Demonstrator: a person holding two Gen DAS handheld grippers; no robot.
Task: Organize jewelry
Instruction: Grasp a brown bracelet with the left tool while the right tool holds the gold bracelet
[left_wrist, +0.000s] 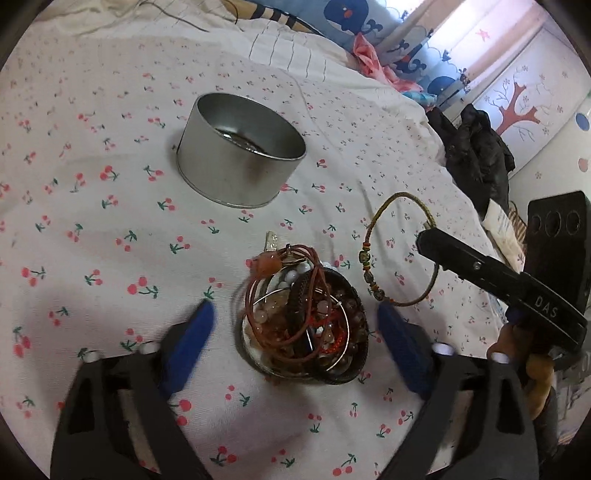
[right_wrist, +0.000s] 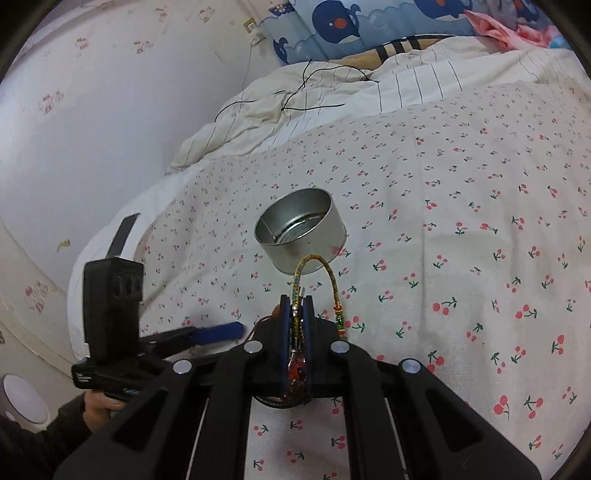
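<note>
Left gripper (left_wrist: 295, 325), left wrist view: jaws wide apart, nothing held; lid (left_wrist: 258, 363) heaped with tangled bracelets (left_wrist: 306, 317) sits between the blue pads (left_wrist: 192, 343), untouched. Empty metal tin (left_wrist: 236, 162) well ahead on cherry-print bedding (left_wrist: 110, 229).

Right gripper (right_wrist: 297, 306), right wrist view: jaws closed tight, pinching woven cord bracelet (right_wrist: 314, 264); loop arches past the tips, beads hanging right. Tin just ahead.

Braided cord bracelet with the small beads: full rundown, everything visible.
The thin olive-yellow braided cord bracelet forms one loop strung with small green, red and dark beads along one side. The right gripper, shut, pinches its far side and lifts it. The loop hangs tilted beside the heaped jewellery lid, apparently above the cherry-print sheet.
</note>
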